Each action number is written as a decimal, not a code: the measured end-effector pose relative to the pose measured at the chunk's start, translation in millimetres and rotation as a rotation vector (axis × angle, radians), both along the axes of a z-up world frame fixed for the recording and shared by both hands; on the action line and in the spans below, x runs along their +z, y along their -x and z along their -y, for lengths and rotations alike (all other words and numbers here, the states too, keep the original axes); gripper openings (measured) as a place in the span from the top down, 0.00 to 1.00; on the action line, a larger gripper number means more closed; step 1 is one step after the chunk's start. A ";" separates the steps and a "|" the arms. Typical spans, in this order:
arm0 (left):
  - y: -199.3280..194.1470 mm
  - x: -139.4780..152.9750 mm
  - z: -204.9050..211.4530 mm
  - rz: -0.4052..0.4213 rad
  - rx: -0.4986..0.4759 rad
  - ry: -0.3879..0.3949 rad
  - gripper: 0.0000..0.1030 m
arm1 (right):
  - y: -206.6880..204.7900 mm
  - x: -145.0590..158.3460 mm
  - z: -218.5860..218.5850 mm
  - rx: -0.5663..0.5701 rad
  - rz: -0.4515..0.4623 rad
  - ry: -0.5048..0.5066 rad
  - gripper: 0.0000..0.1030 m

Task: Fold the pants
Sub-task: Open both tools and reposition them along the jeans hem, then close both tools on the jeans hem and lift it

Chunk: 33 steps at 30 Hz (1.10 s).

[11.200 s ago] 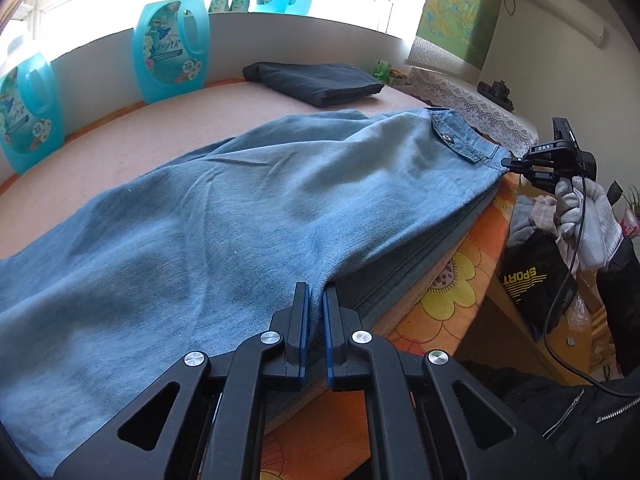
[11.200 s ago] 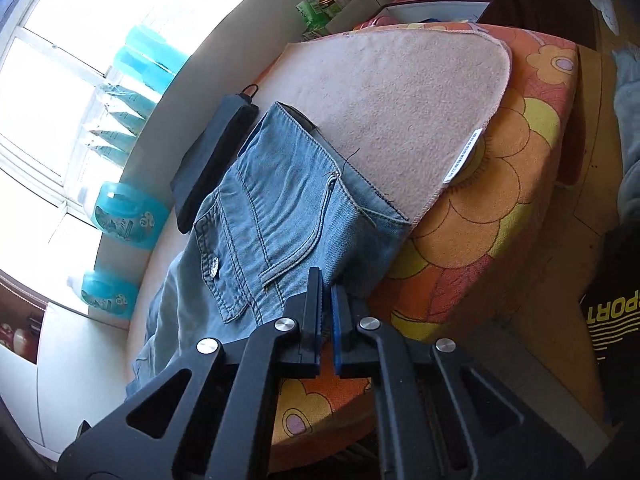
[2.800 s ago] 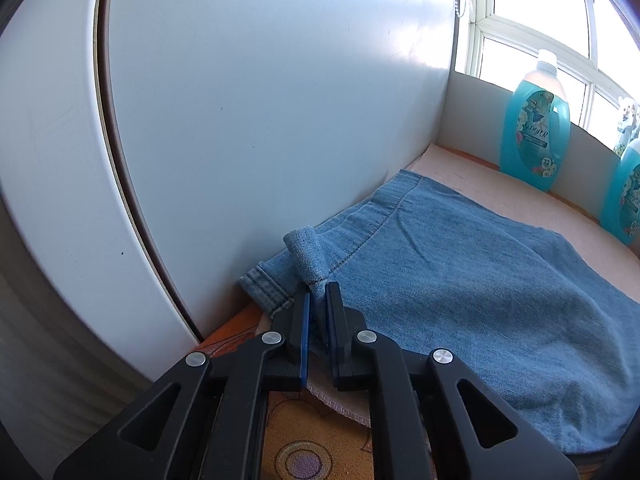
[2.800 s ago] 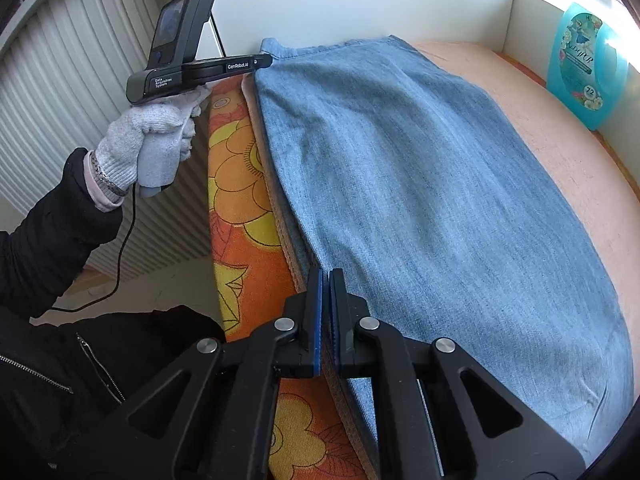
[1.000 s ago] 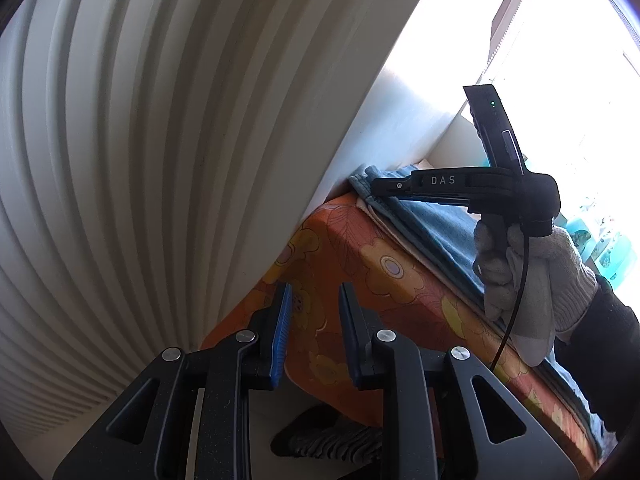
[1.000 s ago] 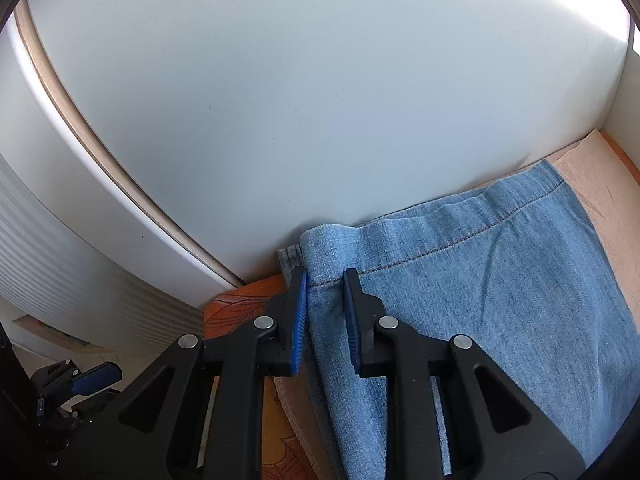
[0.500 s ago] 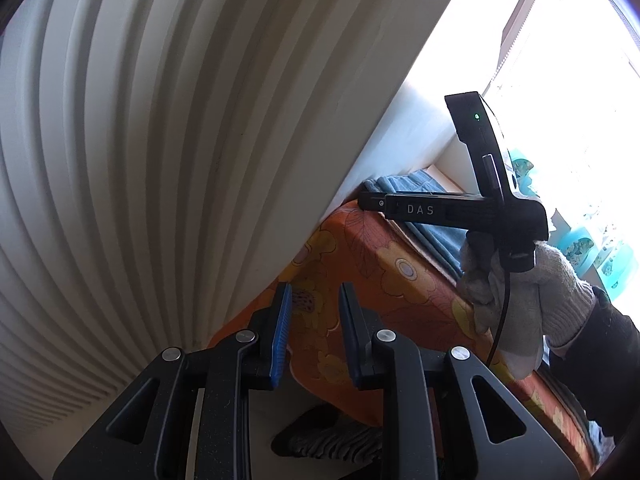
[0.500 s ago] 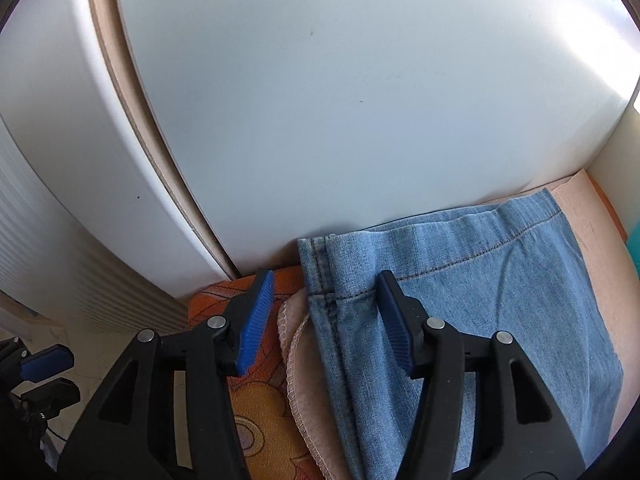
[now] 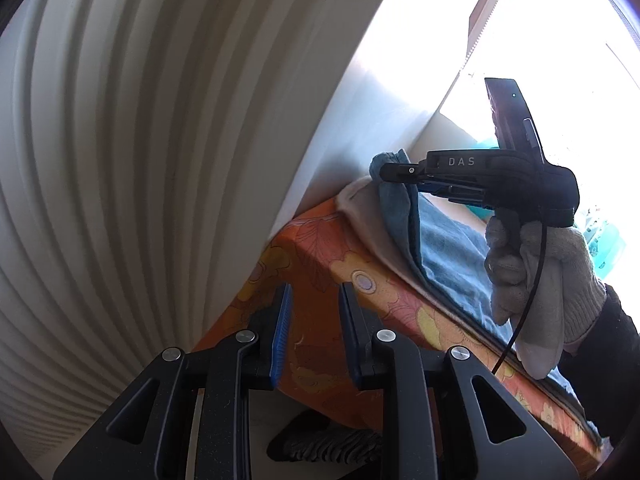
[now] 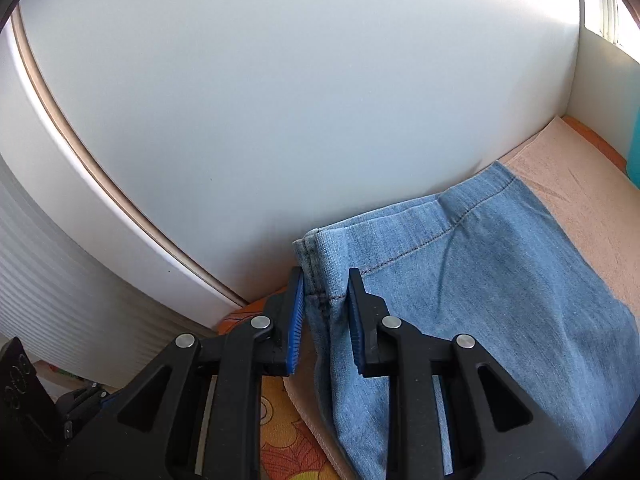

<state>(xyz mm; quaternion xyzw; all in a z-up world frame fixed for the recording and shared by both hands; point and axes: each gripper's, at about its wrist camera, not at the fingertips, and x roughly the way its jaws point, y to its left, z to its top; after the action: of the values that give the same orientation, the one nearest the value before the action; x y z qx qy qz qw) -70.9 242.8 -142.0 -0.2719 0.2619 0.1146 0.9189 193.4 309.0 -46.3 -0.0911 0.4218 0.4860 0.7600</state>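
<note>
Light blue jeans (image 10: pixel 480 280) lie flat on a pinkish mat (image 10: pixel 580 184), their leg hem against a white panel. My right gripper (image 10: pixel 326 276) is at the near hem corner (image 10: pixel 320 252); its jaws are closing, with the doubled denim pinched between the blue pads. In the left wrist view the right gripper (image 9: pixel 384 168), in a gloved hand (image 9: pixel 540 272), has that corner of the jeans (image 9: pixel 448 248) raised off the mat. My left gripper (image 9: pixel 314 292) hangs beside the orange flowered cover (image 9: pixel 340 264), below the bed's edge. Its jaws stand slightly apart with nothing between them.
A white panel (image 10: pixel 280 100) stands right behind the hem. A ribbed white surface (image 9: pixel 120 160) fills the left of the left wrist view. Something dark and striped (image 9: pixel 324 444) lies on the floor under the cover's edge. A blue bottle (image 10: pixel 634 152) shows at the far right.
The right jaws spread wide half a second ago and have since narrowed onto the hem corner, which is now lifted. The right gripper rose. The left gripper stayed apart and empty.
</note>
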 end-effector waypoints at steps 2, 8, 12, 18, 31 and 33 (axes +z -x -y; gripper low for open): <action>-15.1 7.8 4.5 0.031 -0.053 -0.001 0.73 | -5.5 5.7 14.1 -0.017 -0.032 -0.030 0.79; -72.5 16.5 9.8 0.109 -0.174 0.075 0.57 | -24.1 9.9 21.5 -0.042 -0.098 -0.079 0.79; -108.1 15.6 28.5 0.092 -0.243 0.003 0.57 | -26.2 11.1 33.7 -0.025 -0.166 -0.102 0.79; -142.7 8.6 38.4 0.066 -0.284 -0.040 0.57 | -71.8 5.5 57.5 -0.011 -0.318 -0.156 0.79; -193.5 4.7 26.2 0.022 -0.220 -0.023 0.56 | -128.3 12.0 98.5 -0.005 -0.367 -0.204 0.62; -189.7 6.9 24.9 0.006 -0.185 -0.049 0.56 | -138.4 6.6 101.6 -0.022 -0.350 -0.172 0.62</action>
<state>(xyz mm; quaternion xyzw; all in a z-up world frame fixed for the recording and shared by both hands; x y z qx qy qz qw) 118.9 217.9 -135.2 -0.2241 0.2803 0.0347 0.9327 331.8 207.4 -39.7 0.0647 0.5054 0.5203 0.6853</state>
